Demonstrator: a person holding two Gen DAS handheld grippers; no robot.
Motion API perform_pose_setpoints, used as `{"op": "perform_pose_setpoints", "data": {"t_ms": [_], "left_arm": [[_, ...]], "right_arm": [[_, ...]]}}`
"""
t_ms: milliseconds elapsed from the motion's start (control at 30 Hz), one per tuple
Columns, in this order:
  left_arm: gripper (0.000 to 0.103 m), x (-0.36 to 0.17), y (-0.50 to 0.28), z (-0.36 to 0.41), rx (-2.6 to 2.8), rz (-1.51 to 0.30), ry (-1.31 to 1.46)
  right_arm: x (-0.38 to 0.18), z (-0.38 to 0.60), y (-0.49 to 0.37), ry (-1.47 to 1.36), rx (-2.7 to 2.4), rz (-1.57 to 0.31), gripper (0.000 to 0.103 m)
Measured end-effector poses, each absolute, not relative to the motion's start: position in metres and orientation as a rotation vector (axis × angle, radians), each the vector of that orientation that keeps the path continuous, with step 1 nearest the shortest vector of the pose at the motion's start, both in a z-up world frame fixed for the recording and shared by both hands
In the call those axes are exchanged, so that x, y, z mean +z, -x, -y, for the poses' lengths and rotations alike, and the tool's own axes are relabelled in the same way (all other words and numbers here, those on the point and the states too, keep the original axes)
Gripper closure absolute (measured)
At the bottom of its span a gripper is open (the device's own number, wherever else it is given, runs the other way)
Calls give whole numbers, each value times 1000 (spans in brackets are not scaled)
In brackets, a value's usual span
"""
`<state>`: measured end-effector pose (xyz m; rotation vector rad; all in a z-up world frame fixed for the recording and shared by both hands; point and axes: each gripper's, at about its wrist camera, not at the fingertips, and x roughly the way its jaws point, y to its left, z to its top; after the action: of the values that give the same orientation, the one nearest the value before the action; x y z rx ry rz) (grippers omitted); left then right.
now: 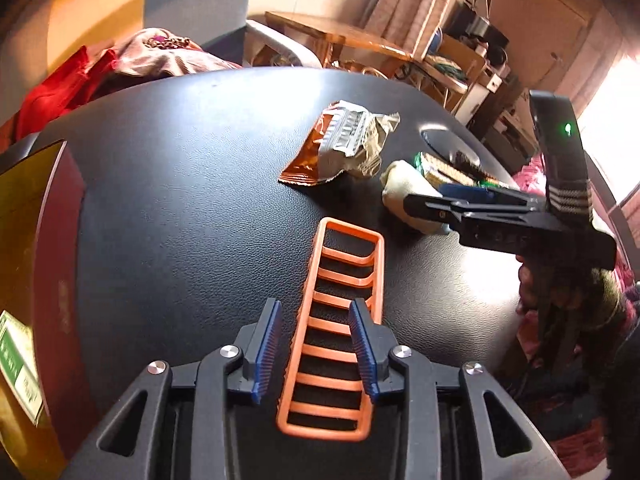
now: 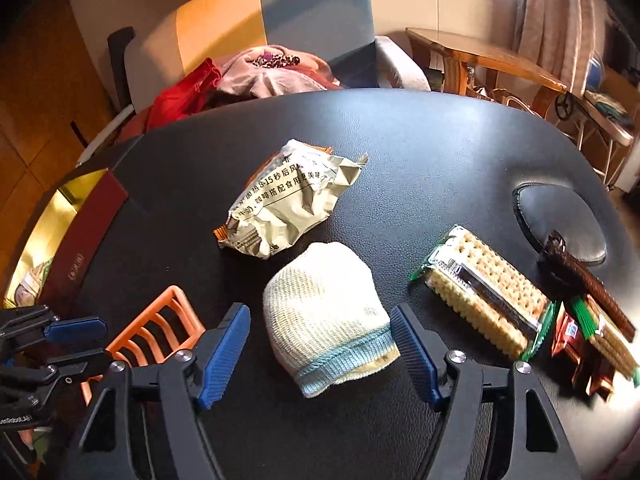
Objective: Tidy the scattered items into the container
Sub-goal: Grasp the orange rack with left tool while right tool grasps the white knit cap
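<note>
An orange plastic rack lies flat on the black table. My left gripper is open, its blue pads on either side of the rack; the rack also shows in the right wrist view. My right gripper is open around a cream knitted sock, pads apart from it; the sock shows in the left wrist view. A crumpled snack packet lies behind the sock. A cracker pack lies to the right. The red-and-gold container stands at the table's left edge.
More wrapped biscuits and a dark bar lie at the far right near a round inset in the table. A chair with red and pink clothes stands behind the table. A wooden table is beyond.
</note>
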<state>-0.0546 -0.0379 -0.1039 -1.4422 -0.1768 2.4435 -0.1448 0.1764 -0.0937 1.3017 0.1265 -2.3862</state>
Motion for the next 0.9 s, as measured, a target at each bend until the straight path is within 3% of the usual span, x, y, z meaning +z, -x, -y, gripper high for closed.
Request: {"op": "perform_pose_setpoints", "data": {"t_ms": [267,567,900], "left_arm": [[70,-120,67,41,2411,217,1488],[89,-125,63,36,2444,173,1470],[96,-124,36,38,2485,215,1453]], "right_arm": [[-92,-178,152,-1275,-2400,-153,39],[-101,-171,169,-1316,-2387,-198,37],[-100,-174,129,-1293,-2443,-205,43]]}}
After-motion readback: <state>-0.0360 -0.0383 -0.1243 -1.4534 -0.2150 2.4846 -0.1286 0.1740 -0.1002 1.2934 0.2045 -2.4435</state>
